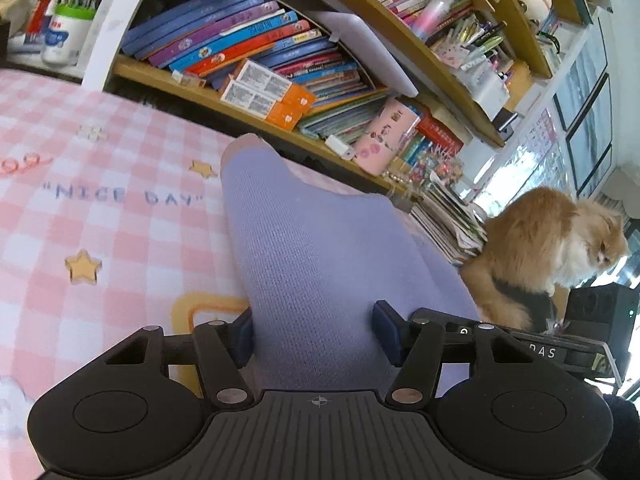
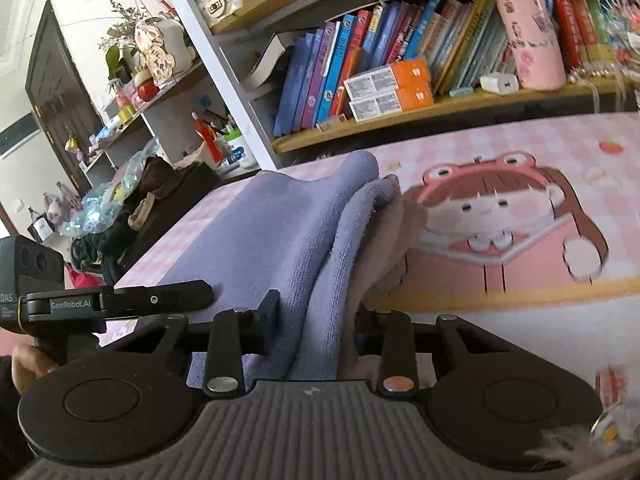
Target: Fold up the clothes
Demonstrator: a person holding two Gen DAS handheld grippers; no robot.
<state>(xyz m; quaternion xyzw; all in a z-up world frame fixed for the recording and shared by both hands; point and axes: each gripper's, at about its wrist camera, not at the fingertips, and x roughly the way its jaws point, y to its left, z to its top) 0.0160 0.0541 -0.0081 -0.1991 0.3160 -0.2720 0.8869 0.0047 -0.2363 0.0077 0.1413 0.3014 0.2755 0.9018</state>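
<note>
- The lavender knit garment (image 1: 312, 264) lies on a pink checked mat (image 1: 100, 208) printed with stars and the words "NICE DAY"; in the left wrist view it runs from 6 o'clock up toward 11 o'clock, ending in a pinkish cuff.
- The left gripper (image 1: 314, 332) has its blue-padded fingers (image 1: 386, 330) set on either side of the garment, the fabric filling the gap; the jaws look clamped on the cloth.
- In the right wrist view the same garment (image 2: 280, 224) is bunched in folds, with a paler pinkish layer at its 3 o'clock edge.
- The right gripper (image 2: 316, 320) holds those folds between its fingers, the jaws pressed against the gathered cloth.
- The left gripper's black body sits at 9 o'clock in the right wrist view, resting on the flat part of the garment.
- A cartoon girl in a frog hat (image 2: 508, 216) is printed on the mat at 3 o'clock of the garment.
- A wooden bookshelf (image 1: 280, 64) packed with books stands behind the mat at 12 o'clock.
- An orange and white cat (image 1: 556, 252) sits at 3 o'clock in the left wrist view, beside stacked books.
</note>
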